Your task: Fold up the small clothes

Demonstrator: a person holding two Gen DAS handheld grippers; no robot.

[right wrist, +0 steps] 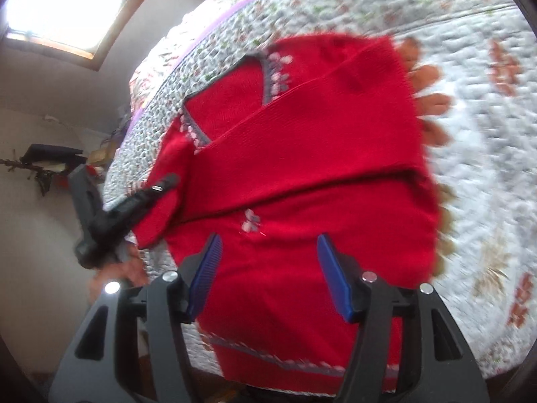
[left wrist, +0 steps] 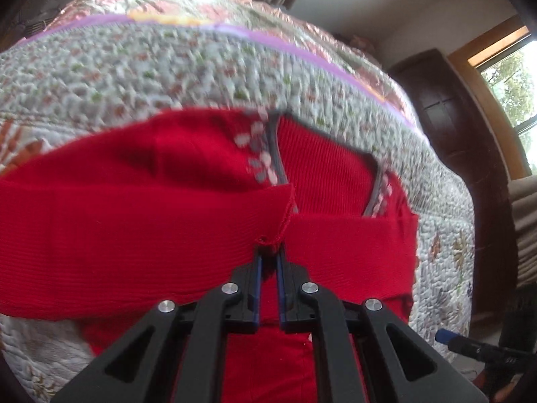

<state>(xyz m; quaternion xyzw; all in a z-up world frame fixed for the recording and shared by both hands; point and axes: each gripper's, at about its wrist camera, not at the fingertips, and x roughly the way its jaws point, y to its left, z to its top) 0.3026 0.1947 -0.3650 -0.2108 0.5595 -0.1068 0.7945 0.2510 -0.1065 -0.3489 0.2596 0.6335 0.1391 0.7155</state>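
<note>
Red sweater on a quilted bed, 2 grippers at work

Left wrist view: left gripper [left wrist: 268,252] clenched on a sleeve cuff [left wrist: 273,231] of the red sweater [left wrist: 134,208], spread on the quilt [left wrist: 167,67]. Right wrist view: right gripper [right wrist: 268,245] released, hovering over the sweater's near part.

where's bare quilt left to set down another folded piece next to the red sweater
Bare floral quilted bedspread lies open beyond the side edge of the red knit sweater in the right wrist view, and past its neckline toward the purple band. It is crowded at the sleeve cuff, where the left gripper pinches, and where the right gripper is open above the hem.
</note>
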